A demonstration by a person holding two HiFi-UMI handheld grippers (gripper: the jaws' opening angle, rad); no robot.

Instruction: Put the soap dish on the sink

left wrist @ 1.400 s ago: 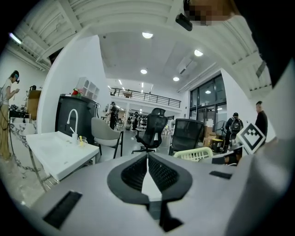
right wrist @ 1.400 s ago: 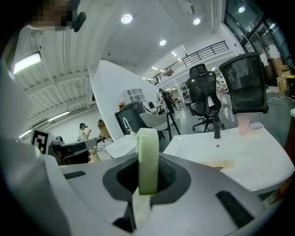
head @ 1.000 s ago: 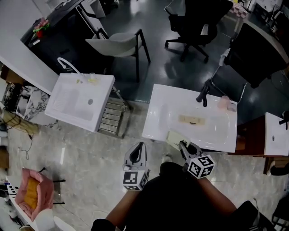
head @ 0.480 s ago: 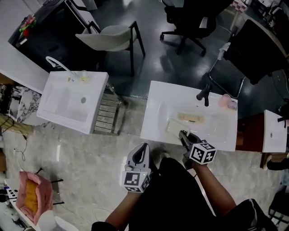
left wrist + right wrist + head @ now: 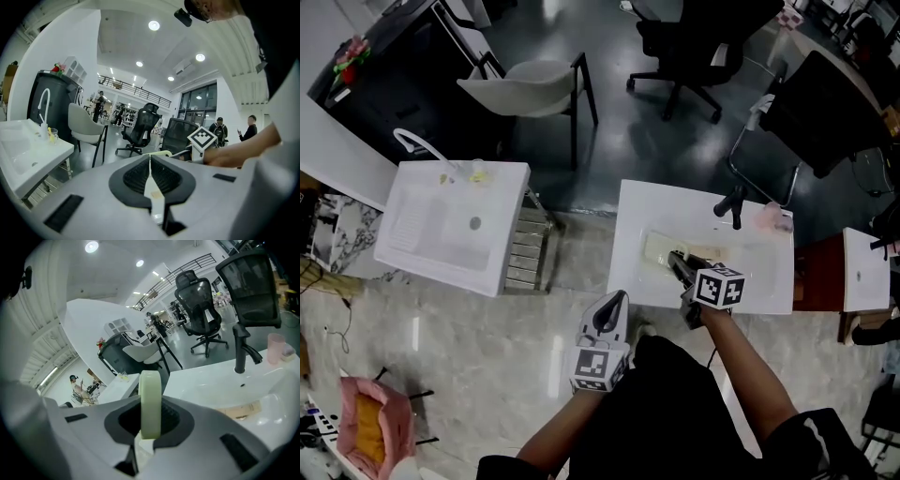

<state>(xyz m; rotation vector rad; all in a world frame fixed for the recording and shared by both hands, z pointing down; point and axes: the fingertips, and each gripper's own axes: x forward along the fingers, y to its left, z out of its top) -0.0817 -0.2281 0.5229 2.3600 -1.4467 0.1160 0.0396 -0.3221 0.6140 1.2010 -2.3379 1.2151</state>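
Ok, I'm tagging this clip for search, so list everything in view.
left sink: one, white, at left
right sink: one, white, centre right
faucet: one, black, right sink's back edge
cup: one, pink, beside faucet
soap dish: one, pale green, held over right sink
chair: one, pale grey, behind left sink
office chairs: two, black, behind right sink
basket: one, pink, bottom left
left gripper: one, grey, shut, empty
right gripper: one, grey, shut on soap dish

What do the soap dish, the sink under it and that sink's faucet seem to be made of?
Soap dish: likely plastic, pale green, smooth and matte, with a rounded rim. Sink: probably ceramic, white with a soft sheen. Faucet: probably metal, matte black.
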